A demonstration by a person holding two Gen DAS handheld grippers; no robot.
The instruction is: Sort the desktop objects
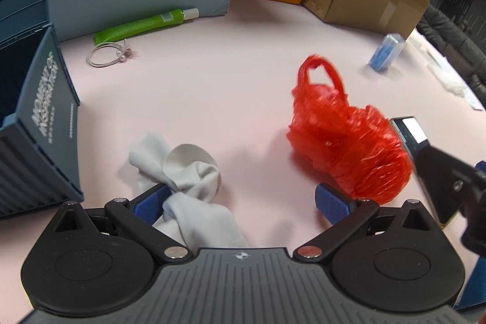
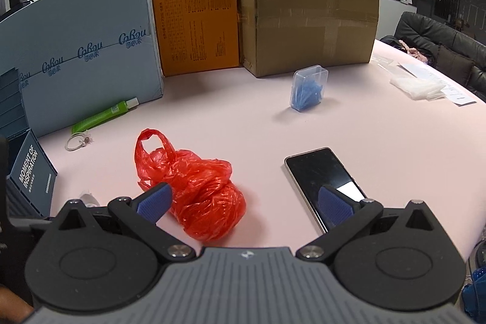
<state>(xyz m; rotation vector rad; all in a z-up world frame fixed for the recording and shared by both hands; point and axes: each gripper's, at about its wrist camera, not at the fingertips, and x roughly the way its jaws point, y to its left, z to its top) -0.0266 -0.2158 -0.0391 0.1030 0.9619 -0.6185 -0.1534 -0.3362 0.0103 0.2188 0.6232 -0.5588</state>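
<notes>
White sock (image 1: 194, 187) at left gripper (image 1: 241, 204) jaws | red bag (image 1: 346, 148) right

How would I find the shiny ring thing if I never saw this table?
Find the big light-blue box standing at the back left of the pink table. A green tube lies along its foot, and beside that lies the bracelet: the only thin silver hoop, with small beads.

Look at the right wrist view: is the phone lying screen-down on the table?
No, the phone lies with its dark glass screen facing up, reflecting light near the right gripper.
</notes>
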